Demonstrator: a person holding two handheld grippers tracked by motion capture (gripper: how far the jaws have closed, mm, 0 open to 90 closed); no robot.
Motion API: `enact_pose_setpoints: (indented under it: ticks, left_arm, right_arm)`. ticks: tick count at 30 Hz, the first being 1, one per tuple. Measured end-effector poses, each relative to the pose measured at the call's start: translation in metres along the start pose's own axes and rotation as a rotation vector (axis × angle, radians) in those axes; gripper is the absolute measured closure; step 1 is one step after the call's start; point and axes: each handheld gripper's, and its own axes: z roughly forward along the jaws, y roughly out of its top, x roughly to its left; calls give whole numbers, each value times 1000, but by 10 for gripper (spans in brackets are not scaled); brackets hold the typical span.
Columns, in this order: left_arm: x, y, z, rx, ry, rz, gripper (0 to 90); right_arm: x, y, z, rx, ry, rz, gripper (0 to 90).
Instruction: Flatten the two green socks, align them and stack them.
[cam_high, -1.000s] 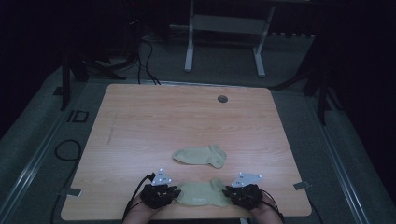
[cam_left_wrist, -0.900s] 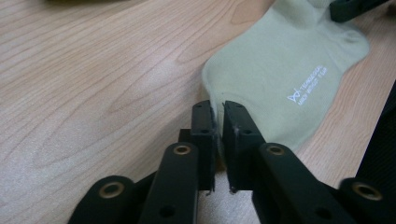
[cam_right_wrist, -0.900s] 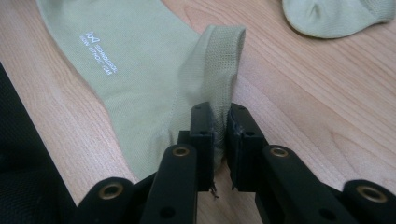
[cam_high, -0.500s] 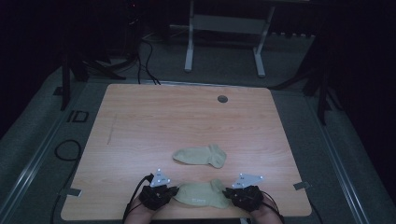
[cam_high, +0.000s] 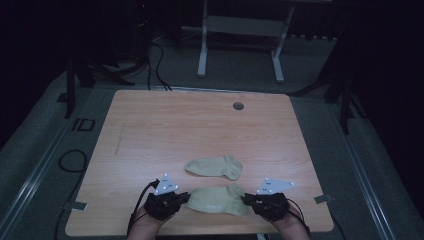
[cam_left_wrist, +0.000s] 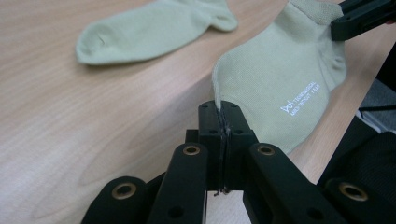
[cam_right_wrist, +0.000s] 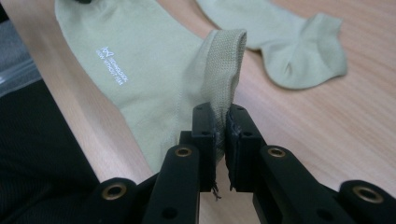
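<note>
Sock (cam_high: 216, 200) stretches between both clamped hand-held grippers.

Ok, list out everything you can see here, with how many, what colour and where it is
near sock: one, pale green with small white print, at the table's near edge, held at both ends
far sock: one, pale green, lying flat just beyond the held one
table: one, light wood, centre of the high view
grommet: one, dark round, near the table's far edge
desk frame: one, white legs, on the floor behind the table
cables: several, black, floor at far left
left gripper: one, black, shut on the sock's toe end
right gripper: one, black, shut on the sock's ribbed cuff
hands: two, at the bottom edge
</note>
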Motion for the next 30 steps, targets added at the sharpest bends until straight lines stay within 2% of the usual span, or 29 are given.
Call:
enact_pose_setpoints:
  ticks: [2, 4, 9, 16, 22, 30]
  left_arm:
    - [0, 2, -1, 0, -1, 2, 886]
    - [0, 8, -2, -5, 14, 14, 885]
    - [5, 24, -7, -21, 29, 18, 885]
    - [13, 37, -9, -32, 33, 6, 885]
    - [27, 53, -5, -40, 33, -17, 885]
    - [39, 64, 3, -35, 42, -26, 884]
  right_arm:
    - [0, 4, -1, 0, -12, -13, 829]
    - [-1, 6, -2, -1, -19, -18, 829]
    - [-6, 25, -10, -20, -37, -37, 829]
    - [-18, 47, -13, -33, -53, -34, 829]
    - [-30, 64, -10, -35, -62, -17, 829]
    - [-45, 79, -2, -10, -72, -7, 829]
